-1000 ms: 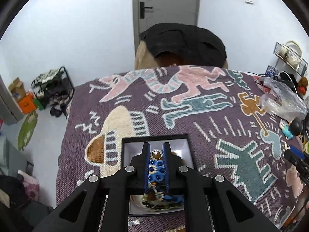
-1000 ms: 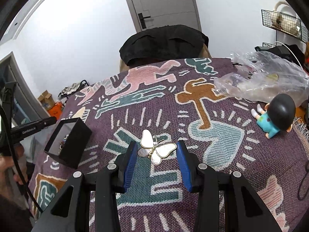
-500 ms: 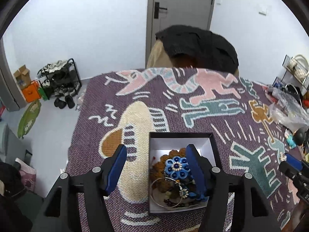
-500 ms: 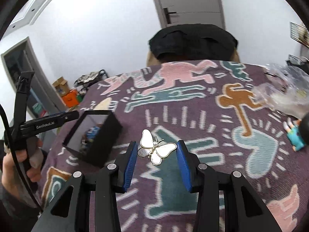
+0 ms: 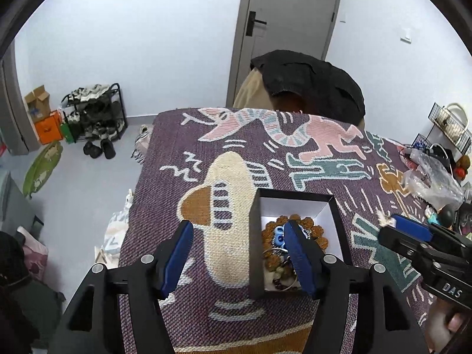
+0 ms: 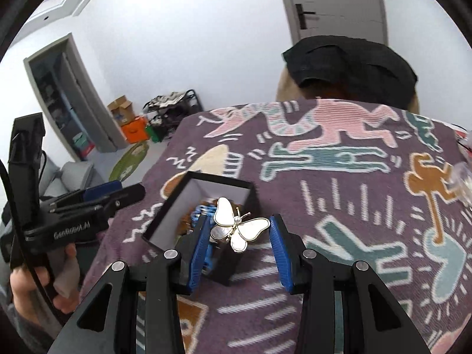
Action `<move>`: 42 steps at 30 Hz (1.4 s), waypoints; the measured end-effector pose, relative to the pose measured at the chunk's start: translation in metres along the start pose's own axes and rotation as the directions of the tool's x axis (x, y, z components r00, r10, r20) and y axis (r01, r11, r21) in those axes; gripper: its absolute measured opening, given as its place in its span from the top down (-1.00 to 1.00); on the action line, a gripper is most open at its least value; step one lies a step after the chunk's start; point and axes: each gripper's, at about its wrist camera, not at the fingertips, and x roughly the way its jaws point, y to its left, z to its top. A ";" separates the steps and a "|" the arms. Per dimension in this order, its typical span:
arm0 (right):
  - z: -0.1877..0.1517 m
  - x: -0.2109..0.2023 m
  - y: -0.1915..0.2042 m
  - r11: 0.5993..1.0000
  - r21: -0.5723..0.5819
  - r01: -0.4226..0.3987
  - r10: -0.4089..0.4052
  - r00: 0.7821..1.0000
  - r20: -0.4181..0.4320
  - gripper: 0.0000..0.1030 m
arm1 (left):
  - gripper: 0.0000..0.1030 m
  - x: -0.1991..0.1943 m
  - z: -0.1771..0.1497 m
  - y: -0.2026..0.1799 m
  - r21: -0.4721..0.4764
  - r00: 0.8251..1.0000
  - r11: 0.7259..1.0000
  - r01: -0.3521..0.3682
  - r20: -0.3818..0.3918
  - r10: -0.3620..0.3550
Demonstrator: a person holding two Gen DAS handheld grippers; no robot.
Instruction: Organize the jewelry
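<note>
A black jewelry box [image 5: 256, 236] with a white inside stands on the patterned cloth; it also shows in the right wrist view [image 6: 177, 206]. It holds brown beads [image 5: 306, 224], a blue flower piece [image 5: 278, 236] and rings. My left gripper [image 5: 237, 233] is open and empty, its right finger over the box, its left finger outside it. My right gripper [image 6: 240, 233] is shut on a white and gold butterfly brooch [image 6: 237, 228] and holds it above the box's near right corner. It also shows in the left wrist view [image 5: 392, 224].
The purple patterned cloth [image 6: 354, 206] covers the table. A clear plastic bag [image 5: 433, 177] and a small doll [image 5: 442, 215] lie at the right edge. A chair with a black garment [image 5: 309, 79] stands behind the table. A shoe rack [image 5: 94, 112] stands on the floor at left.
My left gripper has opened, let go of the blue flower piece into the box and drawn back to the left. My right gripper has carried the butterfly brooch left to the box.
</note>
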 end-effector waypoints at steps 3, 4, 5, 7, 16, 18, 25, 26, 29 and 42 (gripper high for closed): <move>0.007 0.012 0.012 1.000 -0.008 -0.011 0.011 1.000 -0.018 0.19 | -0.26 -0.005 -0.004 0.008 -0.016 1.000 1.000 0.007 0.015 -0.007; 0.010 0.017 0.015 1.000 -0.009 -0.014 0.014 1.000 -0.024 0.19 | -0.26 -0.007 -0.005 0.010 -0.020 1.000 1.000 0.011 0.019 -0.010; 0.012 0.020 0.018 1.000 -0.010 -0.015 0.015 1.000 -0.027 0.19 | -0.26 -0.009 -0.007 0.014 -0.030 0.999 0.999 0.017 0.028 -0.016; 0.018 0.027 0.023 1.000 -0.013 -0.015 0.014 0.999 -0.029 0.18 | -0.35 -0.014 -0.011 0.022 -0.055 0.999 0.998 0.028 0.042 -0.025; 0.020 0.021 0.016 0.999 0.016 -0.038 0.039 0.999 -0.032 -0.58 | -0.69 -0.034 -0.016 0.040 -0.098 0.991 0.995 0.018 0.132 -0.005; 0.017 0.013 0.015 1.000 0.002 -0.019 0.019 0.999 -0.029 -0.58 | -0.72 -0.040 -0.016 0.042 -0.119 0.989 0.992 0.034 0.148 -0.016; 0.008 -0.027 0.011 0.999 -0.032 0.007 -0.007 1.000 0.002 -0.70 | -0.88 -0.068 -0.020 0.027 -0.082 0.979 0.994 0.066 0.198 -0.049; 0.007 -0.032 0.010 0.999 -0.032 0.008 -0.008 1.000 0.006 -0.70 | -0.91 -0.070 -0.021 0.024 -0.076 0.978 0.995 0.071 0.200 -0.055; 0.002 -0.047 0.004 1.000 -0.025 0.011 -0.011 1.000 0.011 -0.71 | -0.93 -0.078 -0.024 0.013 -0.035 0.977 0.996 0.082 0.201 -0.074; -0.019 -0.112 -0.032 0.995 0.049 0.082 -0.084 0.996 0.040 -0.91 | -0.94 -0.115 -0.038 -0.022 0.047 0.974 0.998 0.047 0.219 -0.056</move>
